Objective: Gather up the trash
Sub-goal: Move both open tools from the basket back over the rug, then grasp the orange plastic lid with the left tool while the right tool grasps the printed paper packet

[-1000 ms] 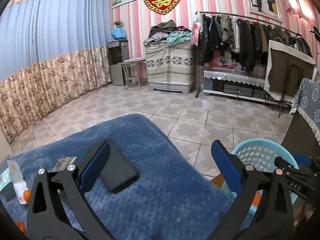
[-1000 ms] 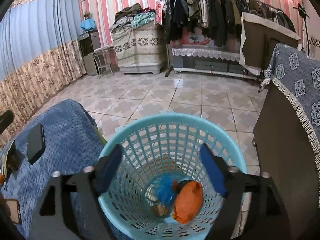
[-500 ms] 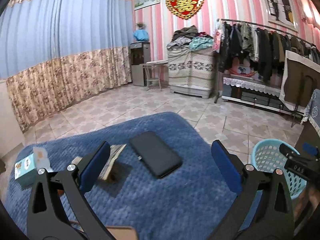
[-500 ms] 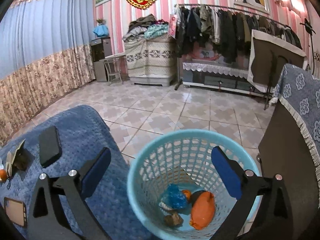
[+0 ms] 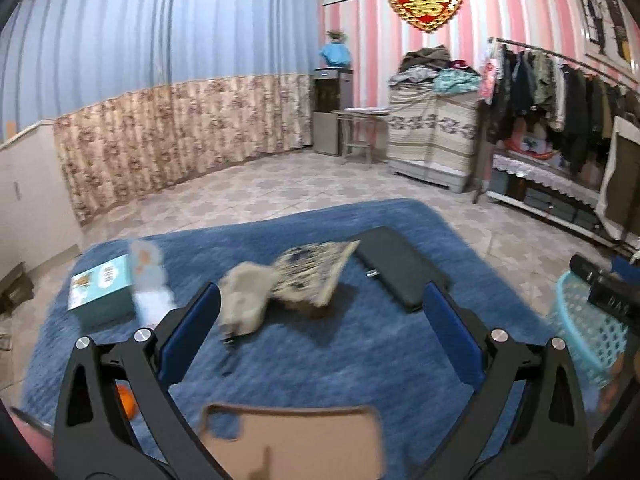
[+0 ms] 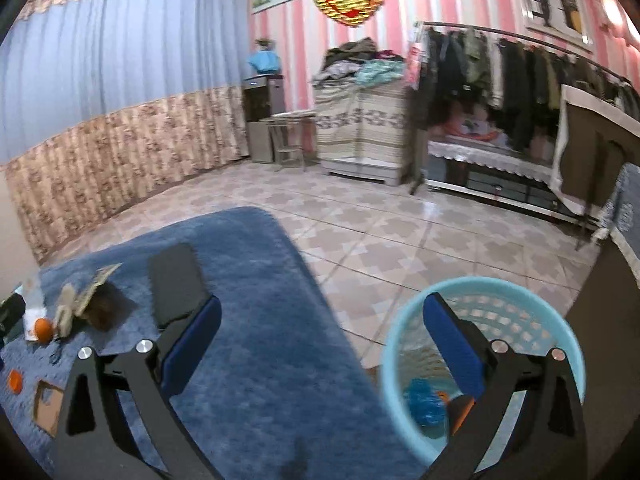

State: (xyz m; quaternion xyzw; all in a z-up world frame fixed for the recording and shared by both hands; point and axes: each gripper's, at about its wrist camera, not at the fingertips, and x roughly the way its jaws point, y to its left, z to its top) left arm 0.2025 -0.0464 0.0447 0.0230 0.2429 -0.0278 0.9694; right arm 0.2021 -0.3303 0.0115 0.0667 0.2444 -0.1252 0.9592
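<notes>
My left gripper (image 5: 320, 336) is open and empty above a table with a blue cloth (image 5: 360, 360). On the cloth lie a grey crumpled wad (image 5: 246, 300), a patterned wrapper (image 5: 316, 268), an orange scrap (image 5: 127, 400), a teal box (image 5: 102, 294), a black phone (image 5: 400, 268) and a brown cardboard piece (image 5: 296, 444). My right gripper (image 6: 320, 340) is open and empty, over the cloth's right edge beside a light blue basket (image 6: 532, 300). The basket holds blue trash (image 6: 424, 400) and orange trash (image 6: 460, 408).
The basket also shows at the right edge of the left wrist view (image 5: 584, 340), with the other gripper in front of it. A tiled floor (image 6: 400, 236), a clothes rack (image 6: 500, 92) and a dark cabinet (image 6: 616, 320) with a patterned cover lie beyond.
Both grippers swung left, away from the basket toward the cloth. The left view now takes in the wad, wrapper, box and cardboard. The basket slid from centre to the lower right in the right view.
</notes>
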